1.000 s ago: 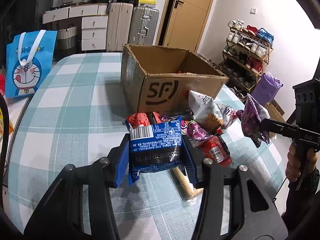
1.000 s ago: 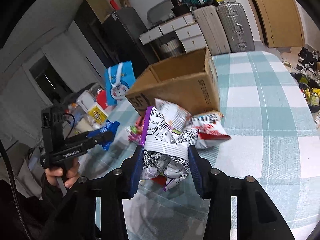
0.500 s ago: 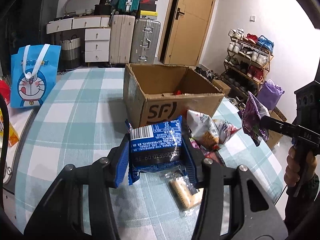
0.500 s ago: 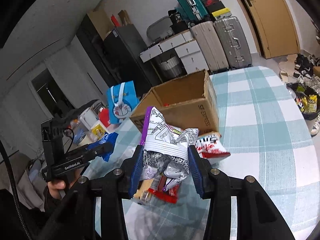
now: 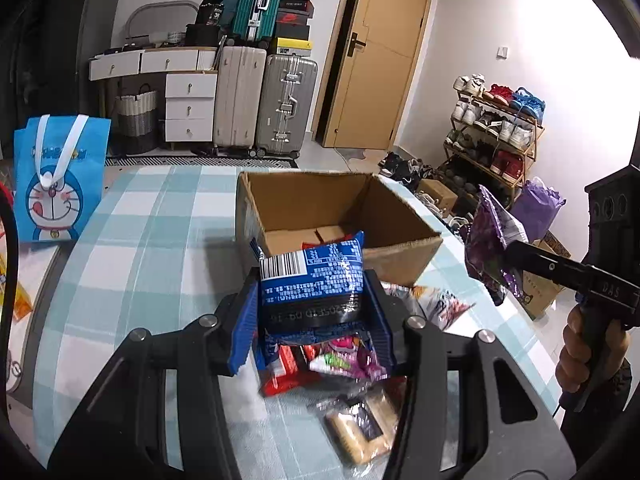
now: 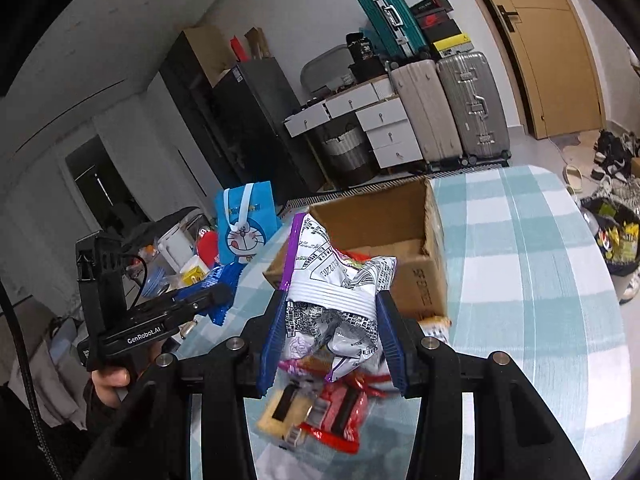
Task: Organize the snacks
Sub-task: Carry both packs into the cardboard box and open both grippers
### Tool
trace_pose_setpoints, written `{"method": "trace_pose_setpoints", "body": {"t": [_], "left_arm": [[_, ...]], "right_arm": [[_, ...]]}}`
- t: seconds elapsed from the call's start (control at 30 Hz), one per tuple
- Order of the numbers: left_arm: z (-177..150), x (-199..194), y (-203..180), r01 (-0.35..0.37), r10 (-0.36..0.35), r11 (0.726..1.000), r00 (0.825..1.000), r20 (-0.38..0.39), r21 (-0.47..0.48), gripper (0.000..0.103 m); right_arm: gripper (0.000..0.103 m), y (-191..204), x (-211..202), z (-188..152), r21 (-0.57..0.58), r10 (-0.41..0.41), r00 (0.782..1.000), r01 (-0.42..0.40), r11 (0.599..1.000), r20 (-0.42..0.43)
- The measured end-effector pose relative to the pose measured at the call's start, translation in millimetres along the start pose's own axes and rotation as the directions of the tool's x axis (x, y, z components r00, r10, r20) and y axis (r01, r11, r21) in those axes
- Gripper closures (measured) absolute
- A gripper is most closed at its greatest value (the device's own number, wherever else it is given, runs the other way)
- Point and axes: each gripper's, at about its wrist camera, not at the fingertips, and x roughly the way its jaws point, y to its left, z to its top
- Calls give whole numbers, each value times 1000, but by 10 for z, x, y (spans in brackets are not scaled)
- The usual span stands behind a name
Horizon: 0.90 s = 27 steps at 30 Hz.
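Left hand-held gripper (image 5: 312, 312), jaws closed on a blue rectangular foil snack packet (image 5: 312, 288) held above the table with the teal-and-white checked cloth (image 5: 132, 248); the packet's long axis runs across the jaws, barcode edge uppermost, pointing toward the open brown cardboard box (image 5: 396, 256) just beyond. Right hand-held gripper (image 6: 332, 332), jaws closed on a crumpled white-and-purple printed snack bag (image 6: 336, 300), also off the table; its long axis stands roughly upright, purple-edged end tilted up toward the box. Loose snacks lying under the grippers, a red wrapper (image 6: 340, 412) and a clear-wrapped biscuit pack (image 6: 280, 412), are blurred and partly covered by the gripper bodies. The box floor is mostly hidden by its near wall and the held packets. A blue cartoon-cat tote bag (image 5: 56, 184) stands at the table's left edge.
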Motion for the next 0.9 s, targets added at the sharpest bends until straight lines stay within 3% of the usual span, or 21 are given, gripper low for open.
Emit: {"method": "trace_pose_setpoints", "body": {"t": [0.47, 0.9], "left_arm": [[481, 219, -161, -37, 34, 998, 998, 57, 42, 57], [663, 730, -196, -70, 68, 996, 997, 31, 55, 57]], "right_arm": [[59, 15, 151, 395, -23, 2, 999, -1, 1000, 34], [59, -90, 512, 578, -15, -3, 1000, 3, 1000, 11]]}}
